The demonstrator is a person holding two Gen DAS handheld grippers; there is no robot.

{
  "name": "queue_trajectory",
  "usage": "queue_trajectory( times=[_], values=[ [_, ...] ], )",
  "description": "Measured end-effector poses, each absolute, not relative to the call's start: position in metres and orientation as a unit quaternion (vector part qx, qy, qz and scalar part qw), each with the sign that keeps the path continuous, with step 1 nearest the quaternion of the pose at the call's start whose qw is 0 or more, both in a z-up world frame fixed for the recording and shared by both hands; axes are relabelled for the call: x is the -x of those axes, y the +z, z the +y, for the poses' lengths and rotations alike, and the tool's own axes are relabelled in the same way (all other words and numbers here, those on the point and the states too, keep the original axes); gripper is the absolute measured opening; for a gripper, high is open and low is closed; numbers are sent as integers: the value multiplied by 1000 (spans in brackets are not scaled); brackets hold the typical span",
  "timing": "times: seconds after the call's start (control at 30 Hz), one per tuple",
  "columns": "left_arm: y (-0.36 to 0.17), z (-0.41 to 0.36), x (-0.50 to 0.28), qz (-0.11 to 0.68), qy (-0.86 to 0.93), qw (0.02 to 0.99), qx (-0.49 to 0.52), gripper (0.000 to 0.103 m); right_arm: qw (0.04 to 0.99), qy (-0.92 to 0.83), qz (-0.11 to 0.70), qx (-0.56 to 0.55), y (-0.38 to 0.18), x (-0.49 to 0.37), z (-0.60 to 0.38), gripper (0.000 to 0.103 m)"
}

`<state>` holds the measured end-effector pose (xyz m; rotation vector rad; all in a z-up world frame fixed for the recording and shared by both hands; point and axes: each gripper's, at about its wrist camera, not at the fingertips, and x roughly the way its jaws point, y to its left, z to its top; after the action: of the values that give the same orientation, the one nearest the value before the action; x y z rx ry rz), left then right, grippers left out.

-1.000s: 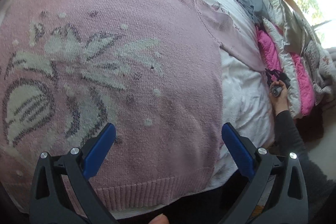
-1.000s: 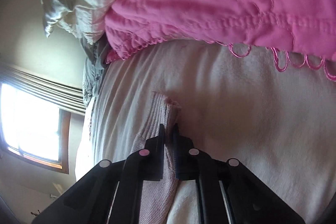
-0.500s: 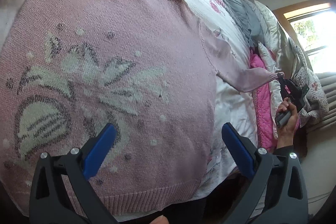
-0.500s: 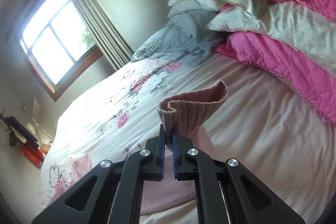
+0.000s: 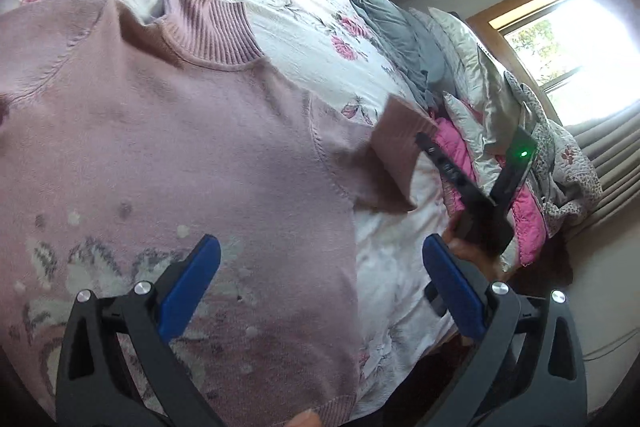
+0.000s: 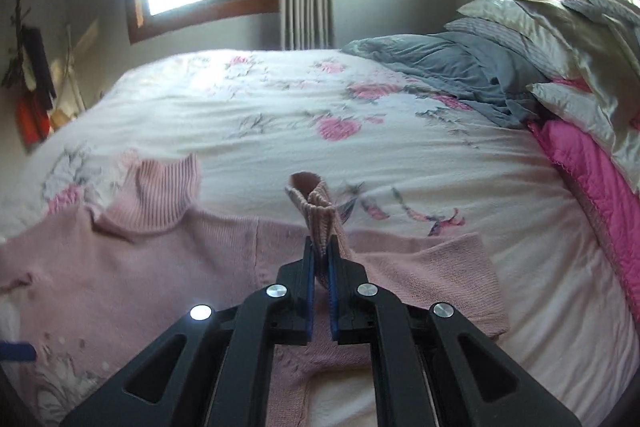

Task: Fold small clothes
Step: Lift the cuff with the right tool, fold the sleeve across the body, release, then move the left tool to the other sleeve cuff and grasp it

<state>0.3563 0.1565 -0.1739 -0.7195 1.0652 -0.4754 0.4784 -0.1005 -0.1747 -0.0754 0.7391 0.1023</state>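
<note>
Left tongs (image 5: 320, 291) agape, right tongs (image 6: 320, 267) clamped

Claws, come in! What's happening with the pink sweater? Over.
Right claw shut on sleeve cuff, lifted over sweater. Left claw open, empty. Nothing in the way.

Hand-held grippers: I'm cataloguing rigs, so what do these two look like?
The left hand-held gripper has a black angular frame with triangular cutouts, silver round bolts and blue finger pads. The right hand-held gripper is built the same; seen from the left wrist view, its body carries a small green light.
</note>
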Motion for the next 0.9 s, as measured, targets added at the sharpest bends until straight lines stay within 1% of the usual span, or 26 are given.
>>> queue_trajectory(
  times=[0.13, 0.17, 0.23, 0.27, 0.3, 0.37, 0.47, 0.7, 0.83, 0.87, 0.9],
  values=[
    [-192, 145, -389, 500, -233, 755, 356, 100, 903, 60, 409, 116, -239, -469, -52, 7],
    [-200, 142, -397, 503, -234, 746, 369, 100, 896, 67, 420, 131, -250, -466, -46, 14],
    [-218, 133, -415, 521, -241, 715, 399, 100, 888, 81, 428, 150, -264, -455, -37, 25],
    [-228, 128, -423, 530, -243, 697, 418, 100, 888, 85, 426, 152, -265, -447, -36, 37],
    [-237, 124, -431, 534, -246, 680, 438, 100, 890, 88, 422, 149, -262, -439, -39, 47],
    [-256, 112, -447, 542, -254, 650, 469, 100, 898, 88, 412, 132, -253, -419, -49, 59],
    [-281, 89, -470, 554, -259, 612, 501, 100, 908, 78, 403, 80, -237, -381, -74, 64],
    [-310, 33, -516, 609, -248, 606, 448, 100, 911, 46, 409, -26, -223, -288, -131, 70],
    [-307, 20, -527, 613, -244, 615, 431, 98, 900, 34, 426, -92, -227, -253, -154, 70],
    [-305, 18, -529, 610, -246, 620, 429, 88, 897, 34, 428, -103, -227, -246, -156, 70],
    [-302, 16, -530, 608, -248, 625, 422, 73, 895, 35, 430, -111, -228, -239, -157, 70]
  ],
)
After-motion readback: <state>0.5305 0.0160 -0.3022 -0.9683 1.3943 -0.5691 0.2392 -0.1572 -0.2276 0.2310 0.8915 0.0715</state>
